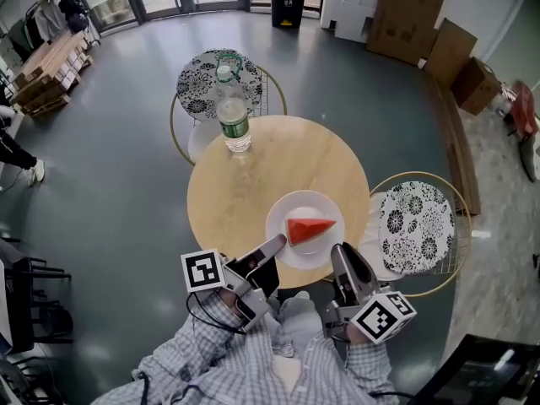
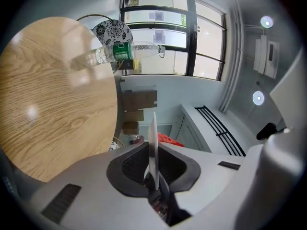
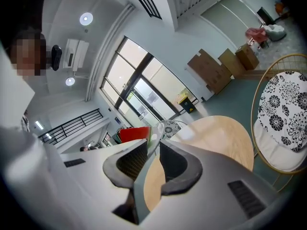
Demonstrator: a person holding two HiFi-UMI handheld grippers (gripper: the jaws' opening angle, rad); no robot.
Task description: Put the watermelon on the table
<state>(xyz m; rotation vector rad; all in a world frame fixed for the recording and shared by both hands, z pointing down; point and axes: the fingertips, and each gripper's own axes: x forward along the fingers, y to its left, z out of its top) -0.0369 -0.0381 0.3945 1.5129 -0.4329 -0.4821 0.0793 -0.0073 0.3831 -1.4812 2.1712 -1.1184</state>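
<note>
A red watermelon wedge (image 1: pixel 308 228) lies on a white plate (image 1: pixel 291 205) over the near edge of the round wooden table (image 1: pixel 245 192). Whether the plate rests on the table I cannot tell. My left gripper (image 1: pixel 277 243) is shut on the plate's left near rim, and my right gripper (image 1: pixel 339 251) is shut on its right near rim. In the left gripper view the plate (image 2: pixel 153 138) stands edge-on between the jaws of the gripper (image 2: pixel 153 164), with the wedge (image 2: pixel 169 139) behind. In the right gripper view the plate's rim (image 3: pixel 154 143) runs between the pads of the gripper (image 3: pixel 153 159), the wedge (image 3: pixel 134 134) at left.
A plastic water bottle (image 1: pixel 233 112) with a green label stands at the table's far side. Two wire chairs with patterned cushions flank the table, one behind (image 1: pixel 198 83) and one at right (image 1: pixel 418 218). Cardboard boxes (image 1: pixel 413 15) lean on the far wall.
</note>
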